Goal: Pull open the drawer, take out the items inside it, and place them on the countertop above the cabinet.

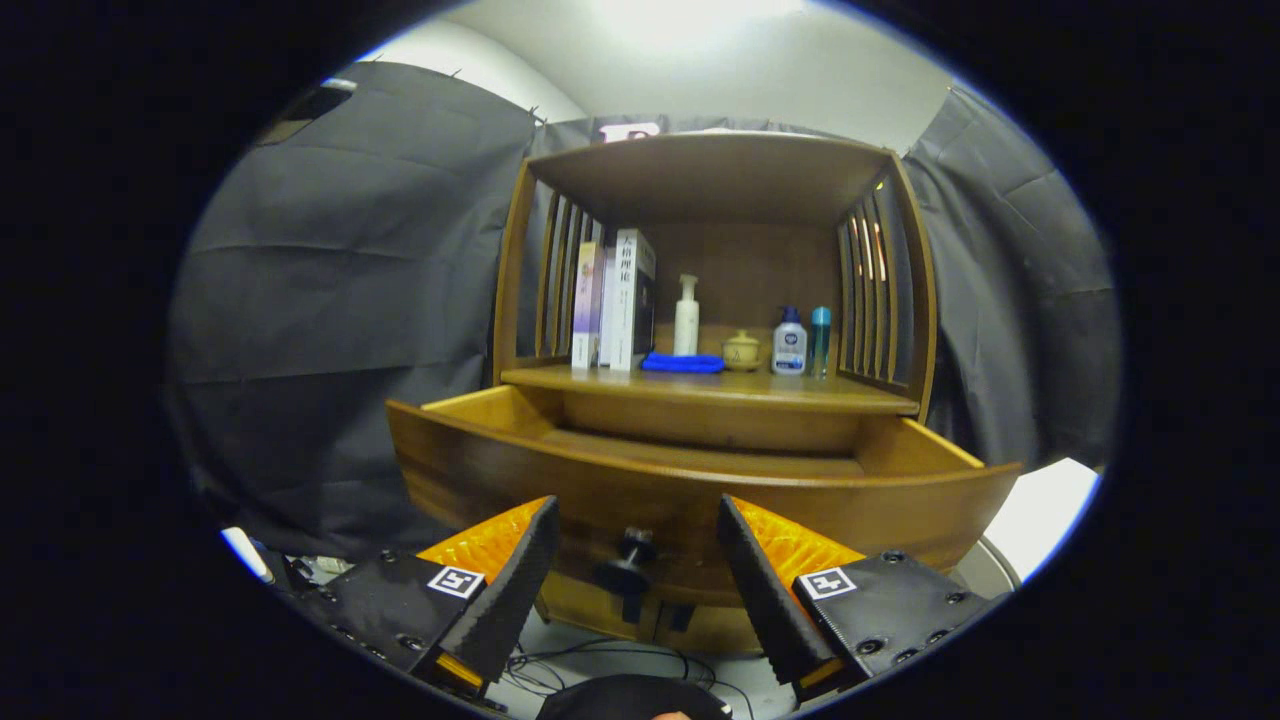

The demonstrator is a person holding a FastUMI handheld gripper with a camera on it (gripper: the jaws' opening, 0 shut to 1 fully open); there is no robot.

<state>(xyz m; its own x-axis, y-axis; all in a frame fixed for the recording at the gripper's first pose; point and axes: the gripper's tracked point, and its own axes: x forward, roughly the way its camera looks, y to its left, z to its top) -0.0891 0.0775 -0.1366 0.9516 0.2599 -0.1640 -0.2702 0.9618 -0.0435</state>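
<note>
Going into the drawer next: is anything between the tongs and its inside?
The drawer is pulled out; its front panel and knob stand just ahead of the open tongs. They must rise over that panel.

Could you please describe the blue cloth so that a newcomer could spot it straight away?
Beyond the open tongs and the pulled-out drawer, look on the cabinet's countertop. The blue cloth lies flat beneath the white pump bottle, the only soft, folded item there.

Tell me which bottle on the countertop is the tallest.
The white pump bottle, standing behind the blue cloth. The white-and-blue bottle and the teal bottle, further right, are both shorter.
</note>
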